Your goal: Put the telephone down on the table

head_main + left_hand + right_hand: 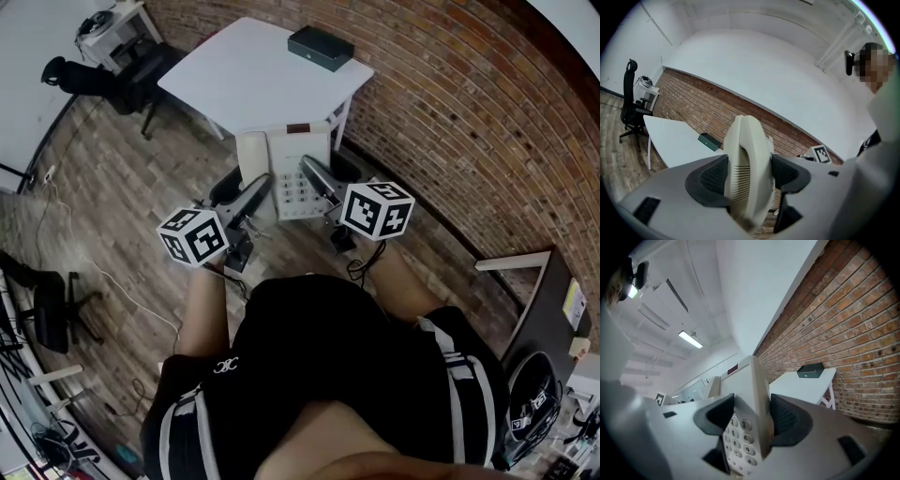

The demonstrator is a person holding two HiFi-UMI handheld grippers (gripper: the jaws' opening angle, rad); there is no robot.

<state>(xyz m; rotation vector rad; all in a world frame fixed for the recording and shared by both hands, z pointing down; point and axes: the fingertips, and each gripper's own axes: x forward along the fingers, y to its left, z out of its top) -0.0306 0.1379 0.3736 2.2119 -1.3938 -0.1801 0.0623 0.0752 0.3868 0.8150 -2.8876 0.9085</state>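
Black-shirted torso (328, 375) fills the head view's foreground. Beyond it, the cream plastic desk telephone (298, 173) hangs in the air, short of the white table (253, 75). Only the gripper views show the grips: left gripper (749, 177) pinches the handset side, right gripper (752, 416) the keypad side, lower keys cut off

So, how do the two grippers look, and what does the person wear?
Both the left gripper and right gripper are grey, with black textured pads and a white cube bearing black square markers. The person wears a black short-sleeved shirt with white stripes.
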